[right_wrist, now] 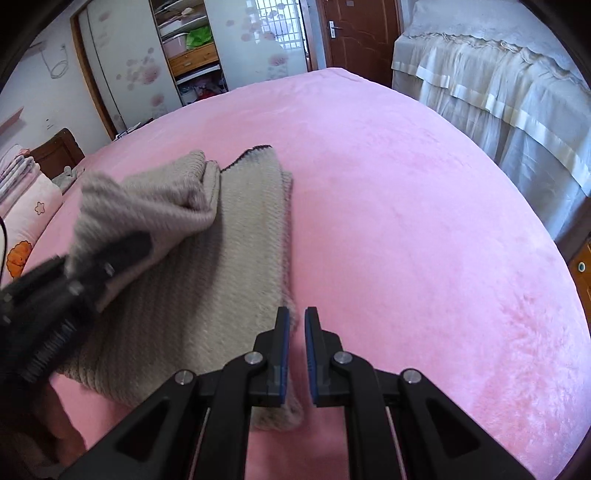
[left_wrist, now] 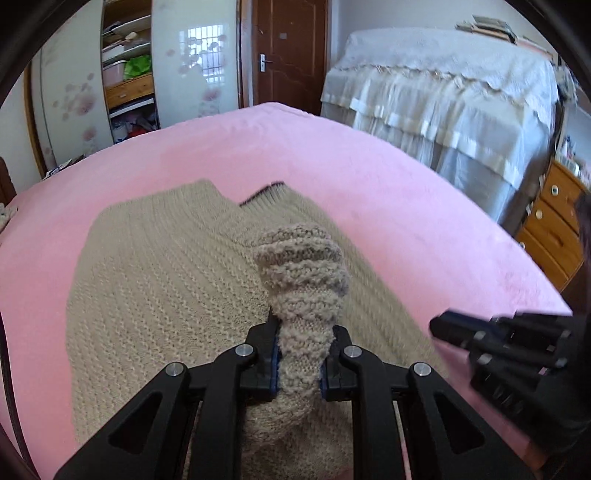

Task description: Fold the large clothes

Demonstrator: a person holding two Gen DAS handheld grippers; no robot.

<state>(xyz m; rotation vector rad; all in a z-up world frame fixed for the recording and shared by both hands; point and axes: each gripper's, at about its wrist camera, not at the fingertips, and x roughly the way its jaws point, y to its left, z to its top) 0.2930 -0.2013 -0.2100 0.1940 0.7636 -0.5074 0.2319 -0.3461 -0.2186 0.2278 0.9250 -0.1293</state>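
A beige knitted sweater (right_wrist: 207, 258) lies on the pink bedspread (right_wrist: 406, 221), its long axis running away from the grippers toward the far edge of the bed, with the dark-trimmed ribbed end (right_wrist: 255, 153) pointing to about twelve o'clock in the right wrist view. The left gripper (left_wrist: 301, 354) is pinching a thick bunched-up roll of the knit (left_wrist: 303, 280) between its blue-padded fingers (left_wrist: 274, 360), and that roll rises from the jaws toward twelve o'clock over the flat part of the garment. From the right wrist camera the same lifted fold shows at about ten o'clock, draped back over the sweater's left side with the left gripper (right_wrist: 55, 295) under it, blurred. The right gripper (right_wrist: 296, 325) hovers just beside the sweater's right edge, its fingers (right_wrist: 283, 343) parted by a narrow gap with nothing between them, only pink cover showing through. In the left wrist view it sits at about four o'clock, blurred, above the bedspread. At eleven o'clock stands an open wardrobe (right_wrist: 192, 48) whose shelves hold a pale bin, something bright green and jumbled clothes lower down. Stacked pillows (right_wrist: 26, 199) rest at nine o'clock, a brown door (right_wrist: 360, 33) at one o'clock, and a cloth-draped piece of furniture (right_wrist: 498, 81) at two o'clock.
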